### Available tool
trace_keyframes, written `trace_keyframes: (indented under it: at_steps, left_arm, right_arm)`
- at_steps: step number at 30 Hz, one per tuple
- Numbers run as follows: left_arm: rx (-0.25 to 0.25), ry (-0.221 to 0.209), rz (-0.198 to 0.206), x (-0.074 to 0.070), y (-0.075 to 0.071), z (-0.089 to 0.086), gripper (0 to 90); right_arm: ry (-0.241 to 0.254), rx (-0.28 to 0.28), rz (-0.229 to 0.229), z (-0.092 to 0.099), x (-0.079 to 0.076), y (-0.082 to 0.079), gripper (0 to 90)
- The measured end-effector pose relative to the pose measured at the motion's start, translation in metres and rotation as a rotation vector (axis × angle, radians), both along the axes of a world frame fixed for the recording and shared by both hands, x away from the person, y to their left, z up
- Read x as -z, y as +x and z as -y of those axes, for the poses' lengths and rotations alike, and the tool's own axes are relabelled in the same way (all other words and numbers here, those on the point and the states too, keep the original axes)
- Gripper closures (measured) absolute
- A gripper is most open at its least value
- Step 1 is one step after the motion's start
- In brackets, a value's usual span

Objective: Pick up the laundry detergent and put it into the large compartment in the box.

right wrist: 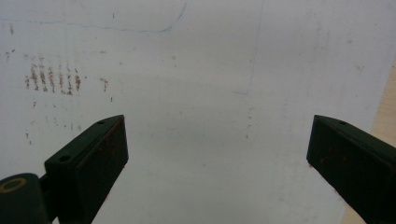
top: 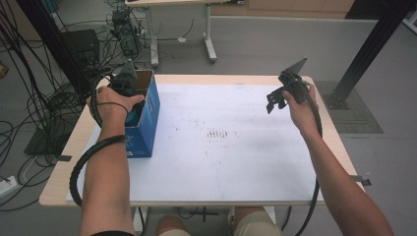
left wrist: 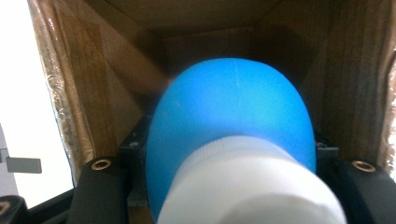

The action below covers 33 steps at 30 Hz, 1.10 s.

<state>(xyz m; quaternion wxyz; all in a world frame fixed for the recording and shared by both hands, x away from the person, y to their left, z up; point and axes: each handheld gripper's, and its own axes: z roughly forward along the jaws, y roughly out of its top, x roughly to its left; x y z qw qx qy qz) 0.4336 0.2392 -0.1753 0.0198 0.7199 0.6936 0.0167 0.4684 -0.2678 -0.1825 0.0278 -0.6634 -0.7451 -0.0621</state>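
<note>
A blue cardboard box point(top: 149, 115) stands open-topped at the table's left side. My left gripper point(top: 127, 83) reaches down into it from above, the hand resting on the box rim. In the left gripper view, my left gripper point(left wrist: 229, 144) is shut on a blue rounded bottle point(left wrist: 233, 107) with a white cap point(left wrist: 247, 186) nearest the camera, and brown box walls point(left wrist: 116, 70) surround it. My right gripper point(top: 274, 101) hovers over the right part of the table. Its jaws stand wide open with nothing between them, as the right gripper point(right wrist: 217, 140) looks down on the white sheet point(right wrist: 210, 70).
A white sheet point(top: 231, 142) covers most of the wooden table point(top: 339, 142), with faint brown marks point(top: 221, 132) near its middle. Cables and equipment point(top: 123, 34) lie on the floor beyond the far left corner. A black post point(top: 369, 49) stands at the right.
</note>
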Motion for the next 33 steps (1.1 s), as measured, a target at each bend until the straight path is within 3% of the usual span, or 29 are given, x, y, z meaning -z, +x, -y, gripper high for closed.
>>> trace_keyframes:
  at_steps: [33]
  left_arm:
    - [0.009,0.000,0.003,-0.0001,-0.0008,0.0002,37.5]
  right_arm:
    - [-0.006,-0.010,0.011,-0.0008,-0.0033,-0.0021,5.4]
